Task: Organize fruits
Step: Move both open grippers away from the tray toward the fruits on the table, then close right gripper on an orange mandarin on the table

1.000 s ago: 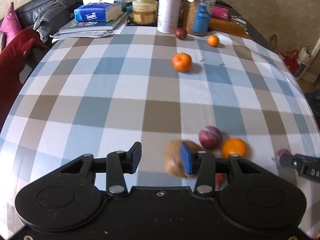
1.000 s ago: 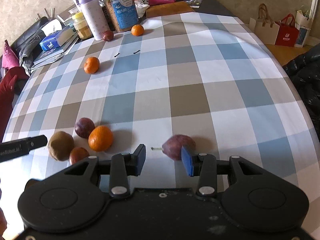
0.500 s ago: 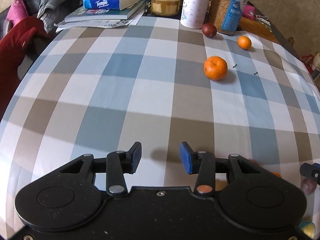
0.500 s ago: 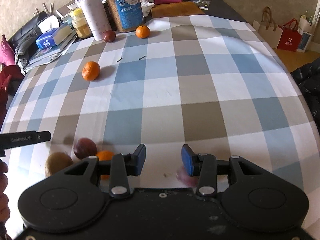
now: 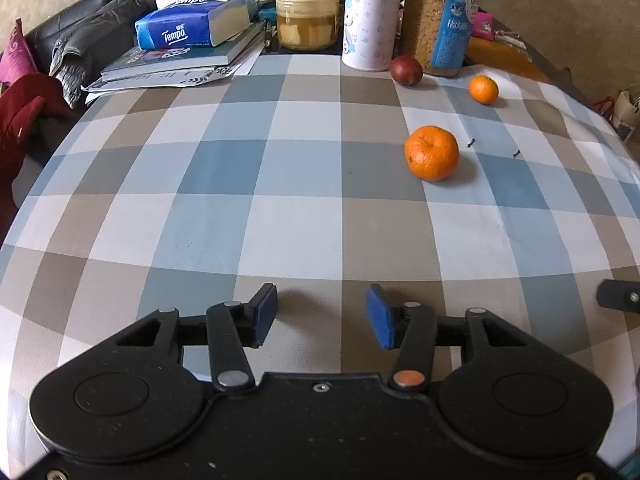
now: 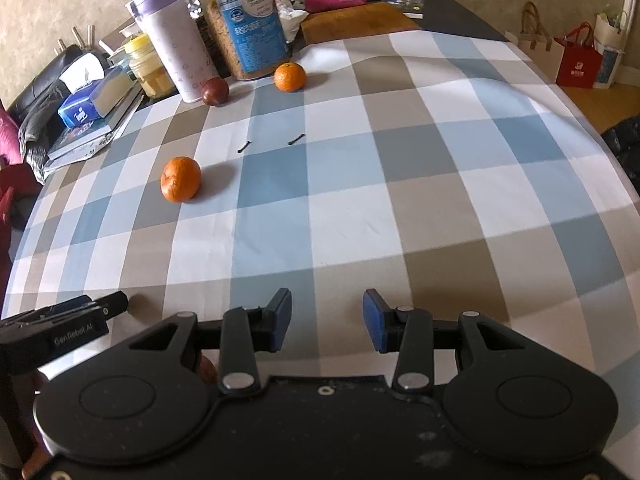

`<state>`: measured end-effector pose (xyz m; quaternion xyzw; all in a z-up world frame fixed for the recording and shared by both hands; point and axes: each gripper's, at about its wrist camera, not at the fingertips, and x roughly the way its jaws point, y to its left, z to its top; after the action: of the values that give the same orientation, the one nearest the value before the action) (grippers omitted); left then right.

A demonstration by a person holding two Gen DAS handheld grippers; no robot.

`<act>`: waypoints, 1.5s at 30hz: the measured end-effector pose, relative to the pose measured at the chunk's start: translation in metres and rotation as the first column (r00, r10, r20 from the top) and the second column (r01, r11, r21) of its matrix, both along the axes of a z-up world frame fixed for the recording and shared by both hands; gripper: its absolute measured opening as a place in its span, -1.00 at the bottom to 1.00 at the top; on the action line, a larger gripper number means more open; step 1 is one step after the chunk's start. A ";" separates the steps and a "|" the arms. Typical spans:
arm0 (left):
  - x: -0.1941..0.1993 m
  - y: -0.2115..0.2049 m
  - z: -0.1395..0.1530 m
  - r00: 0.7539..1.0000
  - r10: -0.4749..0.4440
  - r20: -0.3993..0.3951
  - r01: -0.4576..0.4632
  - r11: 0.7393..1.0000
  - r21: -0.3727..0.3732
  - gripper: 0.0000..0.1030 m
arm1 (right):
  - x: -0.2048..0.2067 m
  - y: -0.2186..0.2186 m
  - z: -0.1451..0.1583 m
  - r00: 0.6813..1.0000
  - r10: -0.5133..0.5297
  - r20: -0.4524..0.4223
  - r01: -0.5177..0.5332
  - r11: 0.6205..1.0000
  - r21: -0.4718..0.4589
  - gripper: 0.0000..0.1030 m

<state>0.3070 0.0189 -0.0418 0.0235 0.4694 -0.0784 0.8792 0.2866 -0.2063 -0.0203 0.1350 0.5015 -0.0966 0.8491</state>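
Our left gripper point(image 5: 321, 316) is opening on nothing and our right gripper point(image 6: 327, 320) gapes empty, ready for the nearest mandarin point(image 5: 431, 153) loose on the tabletop point(image 5: 248, 216).

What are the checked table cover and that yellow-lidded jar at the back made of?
The checked table cover looks like woven fabric, matte, with a soft ripple near its far edge. The jar seems to be clear glass, since the pale contents show through, and its yellow lid is probably plastic or painted metal.

My left hand-held gripper point(image 5: 321, 312) and right hand-held gripper point(image 6: 327, 313) are matte black, with blue pads point(image 5: 380, 322) and silver screws.
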 end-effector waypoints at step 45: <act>0.001 0.043 0.009 0.990 0.109 0.084 -0.099 0.988 -0.116 0.11 | 0.149 0.092 -0.021 0.992 0.107 0.063 -0.108 0.994 0.002 -0.23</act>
<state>0.3079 0.0615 -0.0328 -0.0467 0.4248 -0.0571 0.9023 0.4354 -0.1140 -0.0409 0.1131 0.4812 -0.0450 0.8681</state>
